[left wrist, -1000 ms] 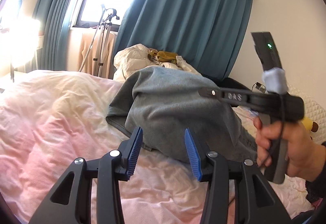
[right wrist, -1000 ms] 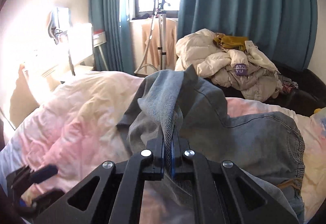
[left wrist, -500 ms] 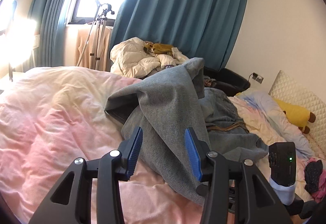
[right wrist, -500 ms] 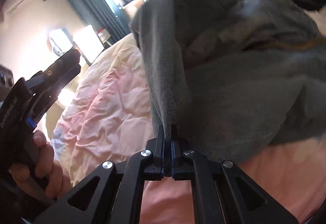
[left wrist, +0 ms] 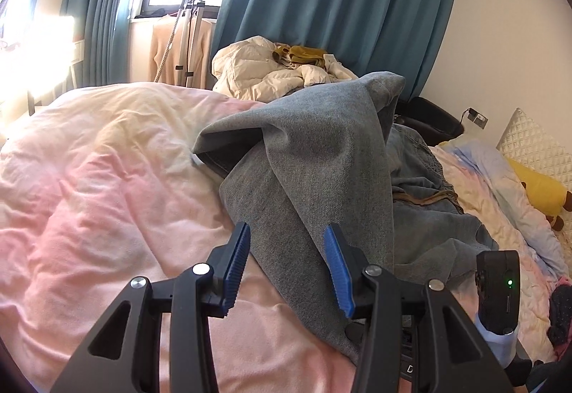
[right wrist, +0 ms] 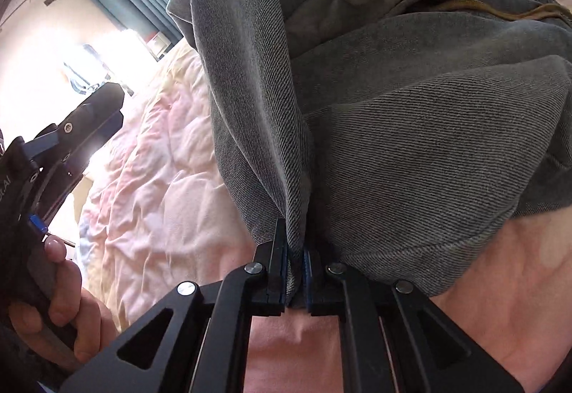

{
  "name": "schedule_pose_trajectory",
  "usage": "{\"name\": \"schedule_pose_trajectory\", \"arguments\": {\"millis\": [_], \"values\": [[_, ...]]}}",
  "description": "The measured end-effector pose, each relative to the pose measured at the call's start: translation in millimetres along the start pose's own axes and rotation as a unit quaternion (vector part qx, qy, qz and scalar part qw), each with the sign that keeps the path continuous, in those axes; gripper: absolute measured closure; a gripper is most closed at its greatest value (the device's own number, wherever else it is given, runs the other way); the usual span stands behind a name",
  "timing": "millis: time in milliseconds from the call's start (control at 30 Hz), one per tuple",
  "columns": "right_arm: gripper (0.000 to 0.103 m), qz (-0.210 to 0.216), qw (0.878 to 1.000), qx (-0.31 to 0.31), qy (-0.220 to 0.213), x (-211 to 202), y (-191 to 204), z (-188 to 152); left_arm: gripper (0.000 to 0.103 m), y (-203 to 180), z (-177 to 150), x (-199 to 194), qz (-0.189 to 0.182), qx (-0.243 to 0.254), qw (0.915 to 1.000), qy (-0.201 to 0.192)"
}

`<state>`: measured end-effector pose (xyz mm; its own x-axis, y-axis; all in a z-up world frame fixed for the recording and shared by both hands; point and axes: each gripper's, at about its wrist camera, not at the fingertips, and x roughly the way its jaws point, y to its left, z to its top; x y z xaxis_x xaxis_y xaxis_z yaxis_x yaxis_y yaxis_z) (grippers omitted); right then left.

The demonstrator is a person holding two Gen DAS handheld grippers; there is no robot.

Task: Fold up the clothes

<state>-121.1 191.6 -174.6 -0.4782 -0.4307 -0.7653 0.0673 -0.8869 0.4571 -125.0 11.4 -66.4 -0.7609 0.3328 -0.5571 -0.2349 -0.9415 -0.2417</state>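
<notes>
Right gripper [right wrist: 295,262] pinching grey jeans [left wrist: 321,157] hem, left gripper [left wrist: 286,264] spread, seemingly just short of the draped denim

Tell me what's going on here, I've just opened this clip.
A person is folding a pair of grey-blue denim jeans on a bed covered with a rumpled pink duvet. The right gripper is shut on a bunched fold of the jeans, low near the duvet. The left gripper is open and empty, pointed at the denim. The jeans lie in a heap, not yet folded flat.
</notes>
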Motion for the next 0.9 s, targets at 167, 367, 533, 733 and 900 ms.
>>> {"name": "schedule_pose_trajectory", "arguments": {"millis": [167, 367, 533, 733, 900], "values": [[0.096, 0.020, 1.000, 0.017, 0.001, -3.0, -6.6, -0.3, 0.058, -28.7, 11.8, 8.5, 0.023, 0.046, 0.9987, 0.003], [0.096, 0.052, 0.997, 0.057, 0.003, -8.2, -20.1, -1.1, 0.058, -71.6, 56.1, 30.5, 0.039, 0.080, 0.9959, -0.019], [0.096, 0.062, 0.995, 0.084, -0.004, -13.3, -28.3, -0.6, 0.058, -108.9, 97.7, 56.1, 0.058, 0.120, 0.9906, -0.031], [0.096, 0.066, 0.993, 0.095, -0.013, -17.9, -33.5, 0.4, 0.058, -124.1, 108.0, 100.8, 0.155, 0.183, 0.9701, 0.037], [0.096, 0.065, 0.994, 0.091, -0.012, -19.6, -31.1, -0.8, 0.081, -109.1, 100.4, 103.6, 0.187, 0.189, 0.9618, 0.065]]}}
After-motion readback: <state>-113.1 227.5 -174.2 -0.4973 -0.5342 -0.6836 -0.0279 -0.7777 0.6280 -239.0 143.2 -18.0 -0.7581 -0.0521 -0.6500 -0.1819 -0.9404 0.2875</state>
